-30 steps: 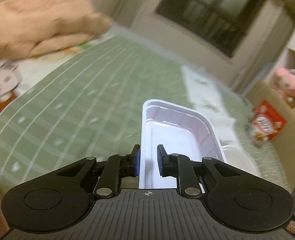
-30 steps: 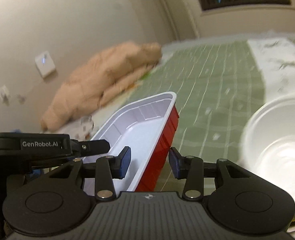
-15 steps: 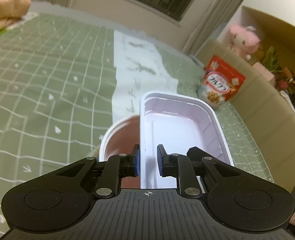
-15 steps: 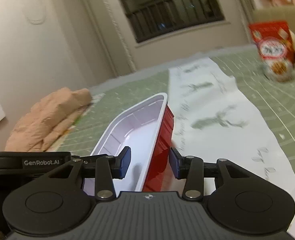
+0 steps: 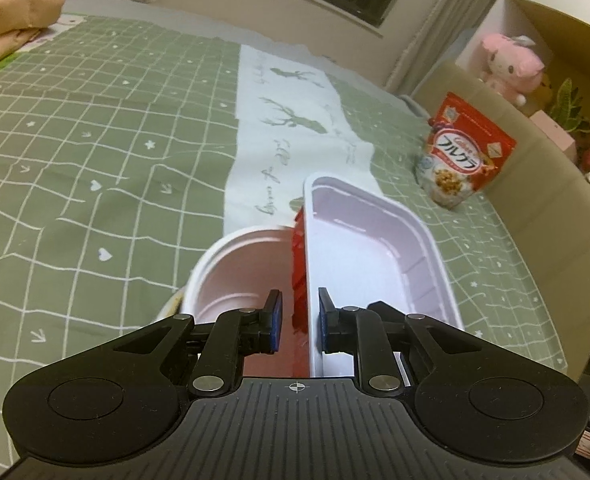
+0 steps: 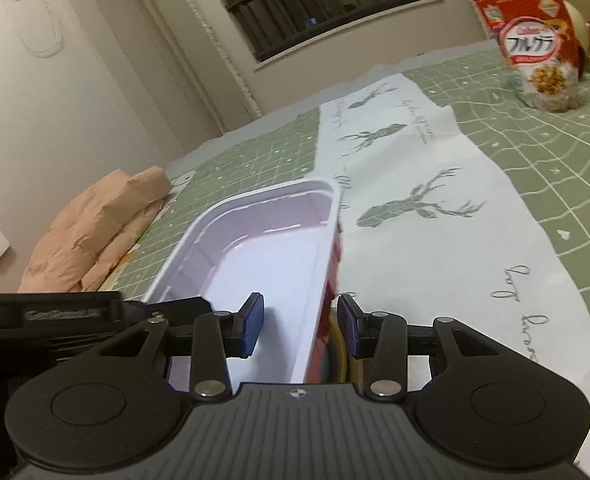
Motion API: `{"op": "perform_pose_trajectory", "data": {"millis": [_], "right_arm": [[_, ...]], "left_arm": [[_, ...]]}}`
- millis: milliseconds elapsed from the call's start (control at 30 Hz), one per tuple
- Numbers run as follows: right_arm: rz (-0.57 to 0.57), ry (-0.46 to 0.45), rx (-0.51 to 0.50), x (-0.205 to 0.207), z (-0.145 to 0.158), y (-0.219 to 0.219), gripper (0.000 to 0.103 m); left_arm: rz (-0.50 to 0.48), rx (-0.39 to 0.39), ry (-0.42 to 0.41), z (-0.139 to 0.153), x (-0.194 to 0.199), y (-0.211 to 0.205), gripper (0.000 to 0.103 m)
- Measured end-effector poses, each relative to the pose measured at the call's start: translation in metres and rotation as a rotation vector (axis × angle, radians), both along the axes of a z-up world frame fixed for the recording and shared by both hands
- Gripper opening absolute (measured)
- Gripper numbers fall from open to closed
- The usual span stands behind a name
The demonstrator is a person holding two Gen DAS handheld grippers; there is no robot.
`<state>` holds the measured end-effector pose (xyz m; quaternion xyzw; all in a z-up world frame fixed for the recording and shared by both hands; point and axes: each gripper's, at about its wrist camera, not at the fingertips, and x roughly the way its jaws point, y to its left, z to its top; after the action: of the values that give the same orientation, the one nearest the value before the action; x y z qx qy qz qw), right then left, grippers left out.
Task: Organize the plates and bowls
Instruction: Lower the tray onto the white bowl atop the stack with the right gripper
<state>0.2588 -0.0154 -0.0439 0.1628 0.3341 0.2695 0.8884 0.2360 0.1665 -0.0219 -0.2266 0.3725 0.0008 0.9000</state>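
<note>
A rectangular tray (image 5: 371, 256), white inside and red outside, is held between both grippers above a green checked cloth. My left gripper (image 5: 298, 324) is shut on its left wall. My right gripper (image 6: 300, 324) straddles its right wall (image 6: 315, 280) with the jaws apart. A round white bowl (image 5: 235, 276) sits under the tray's left side in the left wrist view. The left gripper's body (image 6: 55, 320) shows at the left of the right wrist view.
A white runner with deer prints (image 5: 287, 128) lies across the green cloth (image 5: 95, 140). A red cereal bag (image 5: 463, 152) stands at the right, also in the right wrist view (image 6: 535, 40). Folded peach fabric (image 6: 95, 232) lies far left. A pink plush (image 5: 511, 64) sits on a ledge.
Both grippers have swung with the tray from the peach fabric side toward the runner and cereal bag. The tray now hangs over the round bowl.
</note>
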Motion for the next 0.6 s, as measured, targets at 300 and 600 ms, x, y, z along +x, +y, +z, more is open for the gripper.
{"op": "perform_pose_trajectory", "data": {"millis": [300, 600], "right_arm": [[0.012, -0.016, -0.027, -0.003, 0.007, 0.008, 0.042], [0.02, -0.05, -0.05, -0.012, 0.015, 0.014, 0.042]], "left_arm": [[0.059, -0.037, 0.021, -0.002, -0.011, 0.021, 0.02], [0.058, -0.065, 0.021, -0.001, -0.017, 0.023, 0.019]]}}
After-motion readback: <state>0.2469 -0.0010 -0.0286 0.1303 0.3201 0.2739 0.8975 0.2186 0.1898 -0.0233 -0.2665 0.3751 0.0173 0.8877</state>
